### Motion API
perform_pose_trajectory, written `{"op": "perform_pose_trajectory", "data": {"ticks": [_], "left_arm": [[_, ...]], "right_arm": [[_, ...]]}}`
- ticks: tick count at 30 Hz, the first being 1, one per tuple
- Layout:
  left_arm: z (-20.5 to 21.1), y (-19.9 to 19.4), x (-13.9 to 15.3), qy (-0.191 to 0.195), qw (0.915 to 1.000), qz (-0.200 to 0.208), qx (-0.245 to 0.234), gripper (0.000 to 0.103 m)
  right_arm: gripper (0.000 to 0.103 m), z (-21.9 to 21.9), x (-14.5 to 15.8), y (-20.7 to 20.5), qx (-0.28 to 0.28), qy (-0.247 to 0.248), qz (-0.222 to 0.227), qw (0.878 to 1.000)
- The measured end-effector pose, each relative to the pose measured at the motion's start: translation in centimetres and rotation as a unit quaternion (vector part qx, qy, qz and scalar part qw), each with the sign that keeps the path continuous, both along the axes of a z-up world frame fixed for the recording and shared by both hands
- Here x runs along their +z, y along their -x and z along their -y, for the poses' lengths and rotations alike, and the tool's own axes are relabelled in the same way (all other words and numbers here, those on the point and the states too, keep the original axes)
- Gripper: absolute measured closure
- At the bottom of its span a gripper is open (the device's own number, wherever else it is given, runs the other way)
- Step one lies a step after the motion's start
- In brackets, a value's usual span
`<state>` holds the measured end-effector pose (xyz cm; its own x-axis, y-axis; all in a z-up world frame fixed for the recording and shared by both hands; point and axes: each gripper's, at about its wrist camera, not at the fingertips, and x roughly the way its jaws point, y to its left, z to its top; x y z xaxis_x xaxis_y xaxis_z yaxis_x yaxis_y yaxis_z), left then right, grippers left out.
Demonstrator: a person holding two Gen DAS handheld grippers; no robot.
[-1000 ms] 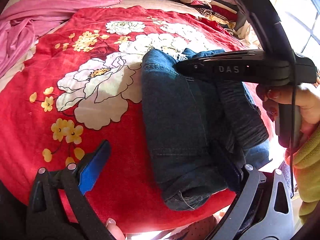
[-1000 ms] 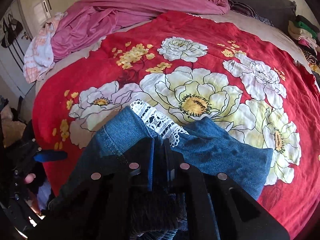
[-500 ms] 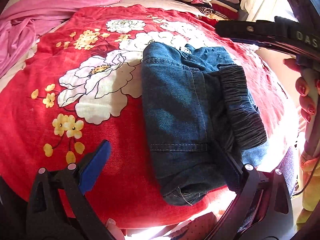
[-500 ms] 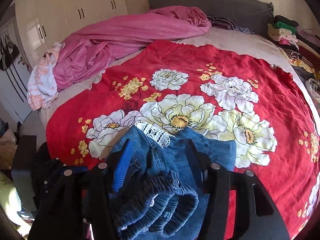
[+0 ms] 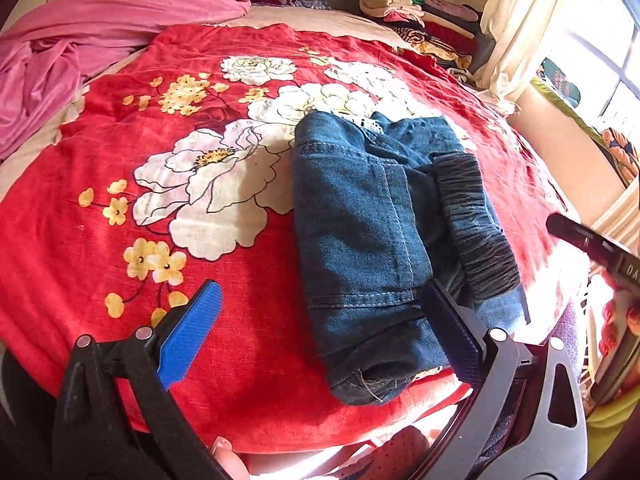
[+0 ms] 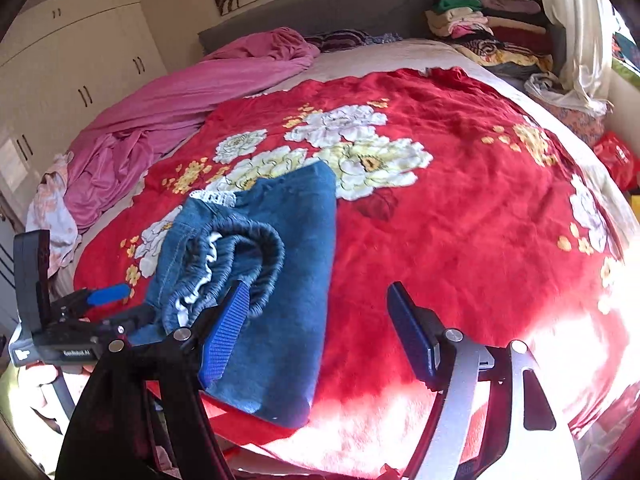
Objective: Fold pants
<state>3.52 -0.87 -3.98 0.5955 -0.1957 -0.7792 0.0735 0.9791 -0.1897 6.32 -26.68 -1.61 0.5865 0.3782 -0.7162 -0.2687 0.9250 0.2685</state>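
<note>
The pants point(image 5: 372, 240) lie folded into a compact denim bundle near the front edge of the bed, on the red flowered blanket point(image 5: 120, 240), with the dark elastic waistband point(image 5: 476, 224) on top. The folding looks essentially done; at most a tidy-up or setting aside is left. The left hand-held gripper point(image 5: 320, 332) stands wide, one finger over the bundle's near corner, gripping nothing. The right hand-held gripper point(image 6: 320, 336) has just been opening; its jaws are wide and empty beside the pants.

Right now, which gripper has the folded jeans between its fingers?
The left gripper: the jeans lie between its open fingers. The right gripper, open too, frames only red blanket beside them.
</note>
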Motion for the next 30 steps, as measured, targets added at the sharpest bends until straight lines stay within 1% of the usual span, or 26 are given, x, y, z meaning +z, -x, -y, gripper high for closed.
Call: {"op": "perform_pose_trajectory", "data": {"ticks": [2, 5, 8, 10, 12, 16, 20, 22, 25, 27, 28, 29, 30], "left_arm": [[-0.6, -0.4, 0.1, 0.009, 0.9999, 0.001, 0.009, 0.010], [-1.1, -1.7, -0.5, 0.031, 0.9994, -0.013, 0.011, 0.010], [-1.3, -2.9, -1.4, 0.052, 0.9981, -0.029, 0.014, 0.010], [-1.1, -3.4, -2.0, 0.055, 0.9977, -0.038, 0.012, 0.010], [-0.6, -3.6, -2.2, 0.054, 0.9979, -0.036, 0.006, 0.010], [0.2, -3.9, -2.3, 0.054, 0.9979, -0.034, -0.001, 0.016], [1.0, -4.2, -2.3, 0.055, 0.9979, -0.030, -0.013, 0.022], [1.4, -4.4, -2.2, 0.057, 0.9977, -0.027, -0.023, 0.023], [2.0, -4.9, -2.6, 0.055, 0.9977, -0.024, -0.031, 0.023], [2.1, -5.1, -2.7, 0.062, 0.9974, -0.026, -0.028, 0.025], [2.1, -5.1, -2.6, 0.067, 0.9971, -0.026, -0.028, 0.036], [2.3, -5.1, -2.4, 0.071, 0.9966, -0.027, -0.031, 0.049], [2.4, -5.0, -2.3, 0.068, 0.9968, -0.028, -0.030, 0.051]], "right_arm": [[0.033, 0.3, -0.7, 0.1, -0.001, -0.008, -0.011, 1.000], [0.033, 0.0, -1.5, -0.3, 0.001, -0.031, -0.029, 0.999], [0.033, -0.8, -2.0, -1.1, 0.015, -0.057, -0.044, 0.997], [0.033, -1.3, -2.3, -1.9, 0.014, -0.054, -0.053, 0.997], [0.035, -1.5, -2.8, -2.9, 0.012, -0.057, -0.062, 0.996], [0.039, -1.7, -4.3, -4.8, 0.014, -0.076, -0.091, 0.993], [0.053, -2.9, -4.5, -5.6, 0.043, -0.087, -0.088, 0.991], [0.053, -3.3, -4.9, -6.1, 0.046, -0.079, -0.088, 0.992], [0.055, -3.3, -5.4, -6.6, 0.048, -0.088, -0.085, 0.991], [0.073, -3.4, -5.4, -6.5, 0.054, -0.093, -0.081, 0.991], [0.078, -3.6, -5.2, -6.3, 0.060, -0.100, -0.075, 0.990], [0.082, -3.8, -4.9, -5.9, 0.063, -0.093, -0.063, 0.992], [0.085, -4.2, -4.5, -5.5, 0.068, -0.081, -0.050, 0.993]]}}
